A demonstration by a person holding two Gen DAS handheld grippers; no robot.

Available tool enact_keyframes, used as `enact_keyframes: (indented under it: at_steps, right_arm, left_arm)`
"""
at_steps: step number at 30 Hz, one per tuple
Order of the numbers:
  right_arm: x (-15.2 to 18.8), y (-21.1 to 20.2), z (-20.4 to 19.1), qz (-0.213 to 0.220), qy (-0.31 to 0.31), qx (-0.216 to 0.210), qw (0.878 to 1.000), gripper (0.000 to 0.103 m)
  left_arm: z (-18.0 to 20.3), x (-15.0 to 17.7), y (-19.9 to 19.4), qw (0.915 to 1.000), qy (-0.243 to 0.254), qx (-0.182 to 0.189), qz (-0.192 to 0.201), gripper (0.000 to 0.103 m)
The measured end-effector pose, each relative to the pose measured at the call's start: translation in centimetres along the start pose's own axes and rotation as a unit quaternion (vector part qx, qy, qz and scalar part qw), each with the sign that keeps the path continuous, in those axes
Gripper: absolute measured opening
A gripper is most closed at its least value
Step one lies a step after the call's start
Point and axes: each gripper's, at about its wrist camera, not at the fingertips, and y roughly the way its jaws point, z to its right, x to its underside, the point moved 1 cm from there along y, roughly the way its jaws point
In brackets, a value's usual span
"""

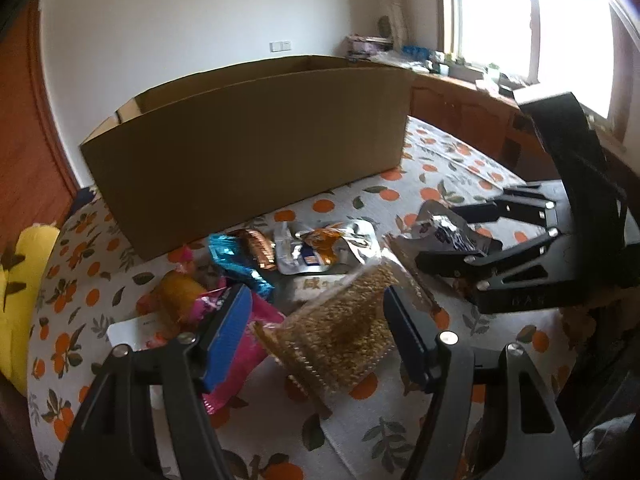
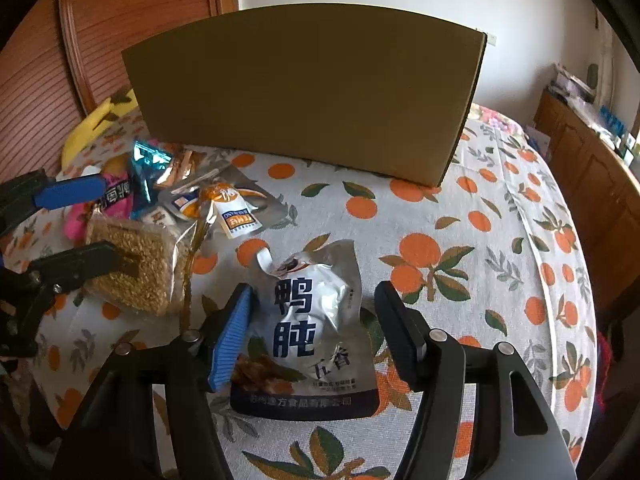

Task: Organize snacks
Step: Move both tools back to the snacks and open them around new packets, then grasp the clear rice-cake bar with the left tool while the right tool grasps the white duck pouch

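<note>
Right gripper [image 2: 312, 330]: fingers spread wide, straddling one silver pouch [image 2: 310, 328] with dark blue characters. Blue pad of the left finger [image 2: 232, 340] touching or just beside the pouch's edge; opposite finger apart from it, nothing clamped. Pouch flat on the orange-print tablecloth [image 2: 480, 280], long axis running away from the camera, torn-looking top corner pointing toward the cardboard box [image 2: 308, 92], dark bottom band nearest the gripper.

Left gripper [image 1: 316, 328]: fingers likewise spread, set around one clear bag of golden grain bars [image 1: 340, 328]. Bag tilted, long axis diagonal, lower end toward the camera, upper end toward the right gripper. Contact with either finger: cannot tell for certain; in the right wrist view one black finger [image 2: 88, 260] overlaps the bag's near edge.

Beyond the left gripper, a loose pile of snacks on the cloth: one pink packet [image 1: 240, 344], one blue foil packet [image 1: 236, 264], one copper-coloured wrapper [image 1: 260, 248], one silver-and-orange pouch [image 1: 324, 248], one orange-yellow packet [image 1: 180, 292]. Further items in the pile too overlapped to count.

One cardboard box, open-topped, upright on the cloth behind the pile, long side facing both cameras. One yellow plush object [image 1: 24, 280] at the cloth's far left edge. Wooden cabinet [image 1: 460, 112] under the window.
</note>
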Motion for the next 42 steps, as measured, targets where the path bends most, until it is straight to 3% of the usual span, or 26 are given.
enact_keyframes:
  at_steps: [6, 14, 19, 34, 42]
  right_arm:
    - [0.0, 0.0, 0.1, 0.004, 0.014, -0.013, 1.0, 0.064]
    - [0.2, -0.2, 0.8, 0.011, 0.028, -0.03, 0.999, 0.064]
    - [0.4, -0.5, 1.3, 0.015, 0.035, -0.038, 0.999, 0.064]
    - [0.5, -0.5, 1.3, 0.018, 0.035, -0.041, 0.998, 0.064]
    - [0.5, -0.5, 1.3, 0.018, 0.035, -0.041, 0.998, 0.064]
  left_arm:
    - [1.8, -0.2, 0.0, 0.9978, 0.065, 0.0, -0.014, 0.07]
    - [3.5, -0.1, 1.6, 0.9876, 0.14, 0.003, -0.07, 0.074]
    - [3.8, -0.2, 3.0, 0.9847, 0.138, -0.004, -0.105, 0.075]
    - [3.5, -0.3, 3.7, 0.9918, 0.09, -0.009, -0.09, 0.078]
    - [3.2, -0.3, 3.5, 0.9918, 0.077, -0.008, -0.102, 0.079]
